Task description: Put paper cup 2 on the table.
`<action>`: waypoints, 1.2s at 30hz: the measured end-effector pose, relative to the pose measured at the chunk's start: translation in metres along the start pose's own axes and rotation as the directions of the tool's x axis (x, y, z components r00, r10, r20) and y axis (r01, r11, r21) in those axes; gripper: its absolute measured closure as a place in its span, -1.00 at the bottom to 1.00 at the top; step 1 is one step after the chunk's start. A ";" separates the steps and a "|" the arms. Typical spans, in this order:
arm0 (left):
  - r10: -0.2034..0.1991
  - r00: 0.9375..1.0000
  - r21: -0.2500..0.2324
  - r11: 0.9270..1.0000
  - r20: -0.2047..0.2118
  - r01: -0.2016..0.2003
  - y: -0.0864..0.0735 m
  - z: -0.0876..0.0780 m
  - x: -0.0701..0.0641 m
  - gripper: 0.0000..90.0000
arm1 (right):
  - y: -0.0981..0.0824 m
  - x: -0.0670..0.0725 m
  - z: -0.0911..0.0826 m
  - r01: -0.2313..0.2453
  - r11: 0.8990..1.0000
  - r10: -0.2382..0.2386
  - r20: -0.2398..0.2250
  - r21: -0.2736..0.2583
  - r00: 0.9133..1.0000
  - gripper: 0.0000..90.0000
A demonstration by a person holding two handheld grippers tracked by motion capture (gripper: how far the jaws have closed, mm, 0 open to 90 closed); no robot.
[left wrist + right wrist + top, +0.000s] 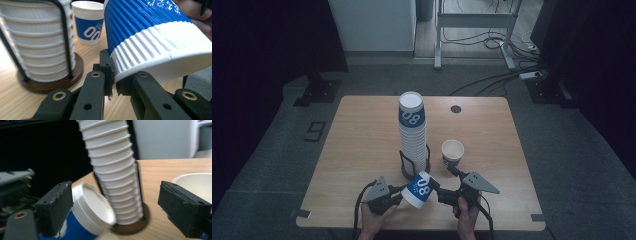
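While the left hand-held gripper [113,85] pinches the rim of the tilted cup [418,189], low centre of the high view, the right hand-held gripper [113,207] stands open around its base, pads not touching. Stack [412,137] in holder just behind; lone cup [452,152] to its right on the surface [362,150]. Judgement: seat both right pads squarely on the base before pulling; keep the rim pinch firm.

A lab: bare table [362,150], floor cables [492,80] (dark curtains around)
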State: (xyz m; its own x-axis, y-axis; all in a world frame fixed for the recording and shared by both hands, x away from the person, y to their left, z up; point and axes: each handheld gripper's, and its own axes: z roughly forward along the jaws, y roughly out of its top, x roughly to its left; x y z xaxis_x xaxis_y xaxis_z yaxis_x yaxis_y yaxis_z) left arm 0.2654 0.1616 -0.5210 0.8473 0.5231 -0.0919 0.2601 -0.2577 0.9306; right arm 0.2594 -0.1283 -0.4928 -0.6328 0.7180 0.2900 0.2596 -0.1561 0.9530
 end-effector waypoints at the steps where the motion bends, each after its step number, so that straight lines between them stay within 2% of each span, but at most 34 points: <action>1: 0.004 1.000 0.006 1.000 -0.005 -0.004 0.001 -0.001 0.001 0.86 | -0.001 0.000 -0.002 0.016 1.000 -0.016 0.014 0.001 1.000 -0.73; 3: 0.014 1.000 0.026 1.000 -0.018 -0.013 0.004 -0.003 0.003 0.86 | -0.004 -0.002 -0.005 0.064 0.998 -0.064 -0.023 0.008 0.998 -0.72; 4: 0.014 1.000 0.026 1.000 -0.018 -0.013 0.004 -0.003 0.003 0.86 | -0.005 -0.003 -0.005 0.074 0.997 -0.073 -0.024 0.015 0.997 -0.72; 5: 0.018 1.000 0.047 0.999 -0.026 -0.017 0.008 -0.005 0.005 0.86 | -0.007 -0.003 -0.005 0.097 0.995 -0.097 -0.018 0.026 0.995 -0.72; 7: 0.015 1.000 0.055 0.998 -0.026 -0.013 0.011 -0.007 0.007 0.86 | -0.010 -0.004 -0.005 0.148 0.988 -0.148 -0.015 0.039 0.989 -0.72; 12: -0.002 1.000 0.092 0.996 -0.005 0.002 0.020 -0.010 0.012 0.86 | -0.017 -0.003 -0.003 0.212 0.972 -0.210 -0.028 0.099 0.977 -0.73; 14: -0.010 1.000 0.116 0.993 -0.001 0.010 0.022 -0.010 0.014 0.86 | -0.020 -0.002 -0.002 0.255 0.960 -0.253 -0.029 0.120 0.967 -0.72; 16: -0.030 0.999 0.151 0.988 0.025 0.026 0.025 -0.010 0.016 0.86 | -0.025 0.000 -0.002 0.288 0.949 -0.285 -0.041 0.128 0.958 -0.72; 17: -0.031 0.999 0.172 0.985 0.020 0.027 0.026 -0.010 0.017 0.86 | -0.026 0.000 -0.001 0.314 0.938 -0.311 -0.044 0.145 0.949 -0.72; 20: -0.043 0.999 0.227 0.973 0.020 0.037 0.032 -0.007 0.019 0.86 | -0.032 0.003 0.002 0.365 0.915 -0.359 -0.069 0.170 0.931 -0.72; 21: -0.047 0.999 0.236 0.971 0.021 0.041 0.033 -0.007 0.019 0.86 | -0.034 0.004 0.003 0.393 0.904 -0.387 -0.067 0.169 0.920 -0.72; 22: -0.047 0.999 0.247 0.968 0.019 0.041 0.035 -0.006 0.020 0.86 | -0.035 0.004 0.003 0.407 0.897 -0.400 -0.075 0.171 0.914 -0.72; 23: -0.050 0.999 0.256 0.966 0.021 0.043 0.037 -0.006 0.020 0.86 | -0.036 0.005 0.004 0.417 0.891 -0.408 -0.084 0.181 0.909 -0.72; 24: -0.050 0.999 0.256 0.966 0.021 0.043 0.037 -0.006 0.020 0.86 | -0.036 0.005 0.004 0.417 0.891 -0.408 -0.084 0.181 0.909 -0.72; 25: -0.049 0.998 0.276 0.960 0.030 0.039 0.041 -0.005 0.020 0.86 | -0.037 0.006 0.005 0.437 0.882 -0.430 -0.075 0.179 0.900 -0.72; 26: -0.039 0.999 0.318 0.948 0.037 0.025 0.046 -0.003 0.018 0.85 | -0.038 0.007 0.005 0.457 0.869 -0.451 -0.074 0.189 0.889 -0.72; 28: -0.035 0.998 0.347 0.938 0.043 0.019 0.051 -0.001 0.017 0.86 | -0.040 0.009 0.007 0.485 0.854 -0.481 -0.069 0.190 0.874 -0.72; 30: -0.036 0.998 0.367 0.930 0.055 0.013 0.055 0.000 0.016 0.86 | -0.042 0.009 0.008 0.508 0.837 -0.502 -0.085 0.203 0.861 -0.72; 32: -0.027 0.998 0.398 0.917 0.056 0.003 0.058 0.002 0.016 0.85 | -0.045 0.011 0.010 0.536 0.817 -0.530 -0.087 0.215 0.843 -0.72; 34: -0.020 0.998 0.429 0.903 0.059 -0.008 0.061 0.005 0.015 0.86 | -0.047 0.012 0.011 0.553 0.803 -0.546 -0.098 0.222 0.832 -0.72; 36: -0.023 0.998 0.444 0.896 0.054 -0.003 0.063 0.007 0.014 0.86 | -0.049 0.014 0.013 0.577 0.784 -0.568 -0.108 0.229 0.816 -0.72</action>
State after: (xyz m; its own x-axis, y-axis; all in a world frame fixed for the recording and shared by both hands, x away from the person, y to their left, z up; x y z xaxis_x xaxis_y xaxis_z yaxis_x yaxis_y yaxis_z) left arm 0.2965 0.1470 -0.4664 0.8649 0.4843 -0.1321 0.4357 -0.5935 0.6767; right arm 0.2474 -0.1020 -0.5363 -0.7426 0.6010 -0.2955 0.0055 0.4466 0.8947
